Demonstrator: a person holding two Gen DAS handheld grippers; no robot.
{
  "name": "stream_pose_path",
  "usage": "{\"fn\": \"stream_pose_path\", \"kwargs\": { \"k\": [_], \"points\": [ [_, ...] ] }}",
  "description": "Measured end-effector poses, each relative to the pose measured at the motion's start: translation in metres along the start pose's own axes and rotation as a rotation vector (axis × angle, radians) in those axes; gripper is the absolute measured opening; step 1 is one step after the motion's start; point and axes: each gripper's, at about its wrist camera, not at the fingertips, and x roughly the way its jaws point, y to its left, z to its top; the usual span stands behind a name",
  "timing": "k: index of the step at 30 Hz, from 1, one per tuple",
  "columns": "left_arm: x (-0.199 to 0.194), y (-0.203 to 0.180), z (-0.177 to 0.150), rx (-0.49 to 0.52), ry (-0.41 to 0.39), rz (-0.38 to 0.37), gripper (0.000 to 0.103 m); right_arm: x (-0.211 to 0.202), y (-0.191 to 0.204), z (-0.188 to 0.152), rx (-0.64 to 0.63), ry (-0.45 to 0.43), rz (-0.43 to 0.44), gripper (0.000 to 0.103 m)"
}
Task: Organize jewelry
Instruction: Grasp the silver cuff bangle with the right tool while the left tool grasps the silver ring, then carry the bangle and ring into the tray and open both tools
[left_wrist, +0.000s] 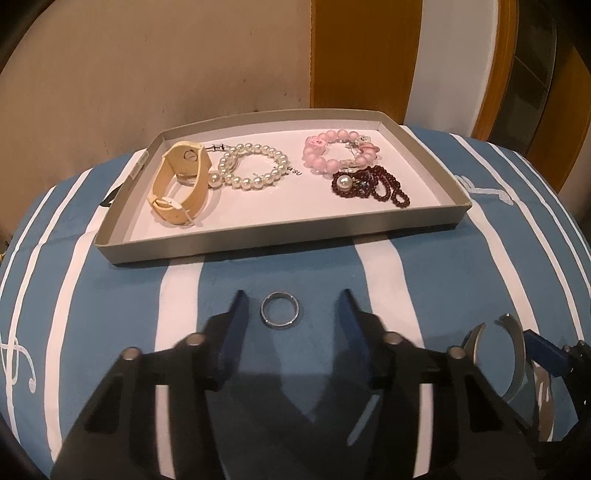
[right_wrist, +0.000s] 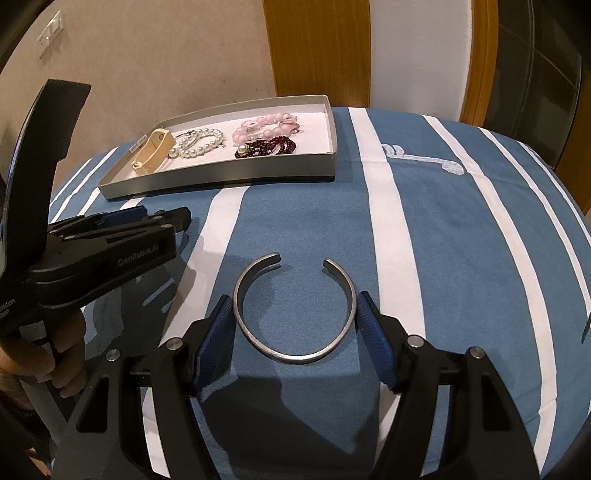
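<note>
A silver ring (left_wrist: 281, 309) lies on the blue striped cloth between the tips of my open left gripper (left_wrist: 292, 301), touching neither finger. A silver open cuff bangle (right_wrist: 294, 308) lies flat on the cloth between the blue pads of my open right gripper (right_wrist: 294, 306); the pads sit close beside its sides. The bangle also shows in the left wrist view (left_wrist: 515, 356). A grey cardboard tray (left_wrist: 280, 236) holds a cream watch (left_wrist: 181, 181), a white pearl bracelet (left_wrist: 255, 166), a pink bead bracelet (left_wrist: 336, 151) and a dark red bead bracelet (left_wrist: 373, 184).
The tray (right_wrist: 221, 173) stands at the far left of the round table. The left gripper's body (right_wrist: 110, 243) and the hand holding it fill the left side of the right wrist view. A beige wall and a wooden door frame (right_wrist: 317, 48) stand behind.
</note>
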Motion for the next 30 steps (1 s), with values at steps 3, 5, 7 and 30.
{"fn": "stream_pose_path", "kwargs": {
  "k": [3, 5, 7, 30],
  "points": [
    [0.000, 0.000, 0.001, -0.002, -0.004, 0.004, 0.022, 0.000, 0.001, 0.000, -0.002, 0.001, -0.005, 0.069],
    [0.000, 0.002, 0.001, -0.003, -0.004, 0.001, 0.022, 0.000, 0.002, -0.001, -0.004, 0.001, -0.009, 0.069],
    [0.000, 0.002, 0.001, 0.005, 0.004, -0.004, 0.022, 0.000, 0.003, -0.001, -0.005, 0.002, -0.013, 0.069],
    [-0.025, 0.056, -0.022, 0.006, -0.019, -0.058, 0.021, 0.000, 0.003, -0.001, -0.001, 0.003, -0.020, 0.069]
  ]
}}
